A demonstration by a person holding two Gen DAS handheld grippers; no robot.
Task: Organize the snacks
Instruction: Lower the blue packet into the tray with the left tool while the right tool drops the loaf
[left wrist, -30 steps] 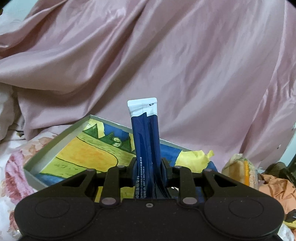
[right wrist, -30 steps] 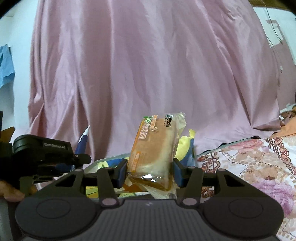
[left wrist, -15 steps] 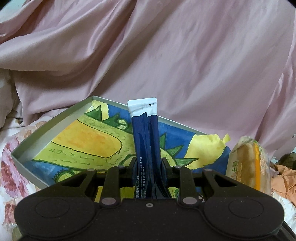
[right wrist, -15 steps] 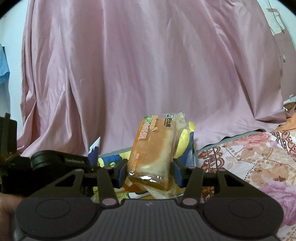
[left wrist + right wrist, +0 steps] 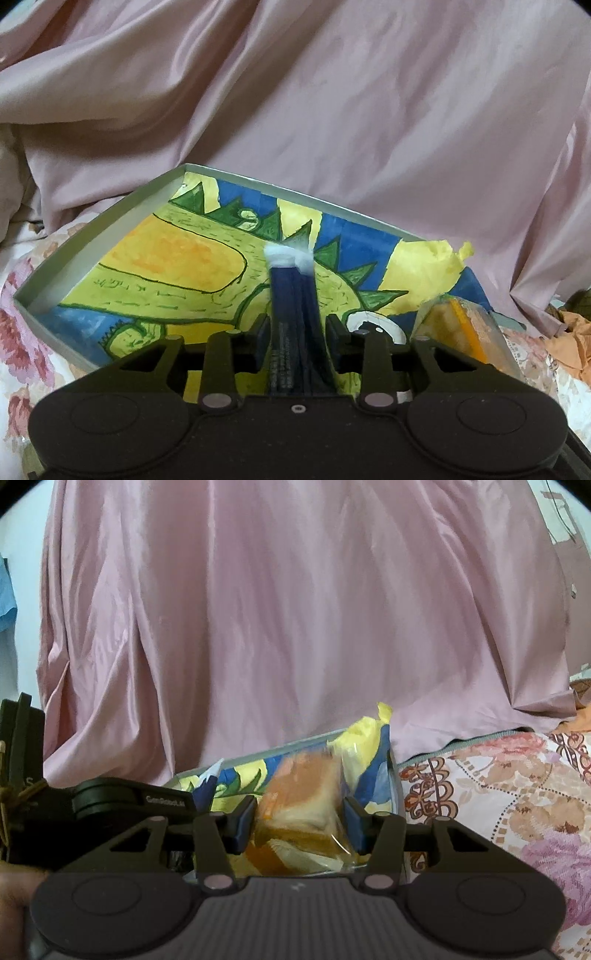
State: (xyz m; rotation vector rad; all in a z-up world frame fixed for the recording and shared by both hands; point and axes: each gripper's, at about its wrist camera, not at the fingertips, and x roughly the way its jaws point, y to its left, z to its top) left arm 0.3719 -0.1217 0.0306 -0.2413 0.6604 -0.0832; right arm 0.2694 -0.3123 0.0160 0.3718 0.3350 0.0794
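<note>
The shallow grey cardboard tray with a painted dinosaur lining (image 5: 92, 236) lies under both grippers, nothing yet resting in it. My right gripper (image 5: 300, 821), jaws opening, has the orange-wrapped bread packet (image 5: 299, 805) slipping toward 12 o'clock. My left gripper (image 5: 297, 341), jaws opening, frees the dark-blue sachet sticks (image 5: 293, 295), long axis toward 12 o'clock.

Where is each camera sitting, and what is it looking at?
Left wrist: on the left gripper, looking down into the painted box; its opening jaws flank the blue packet.
Right wrist: on the right gripper, facing the pink curtain; its jaws open around the bread pack; a hand shows.
Shared: the box, both snacks.
</note>
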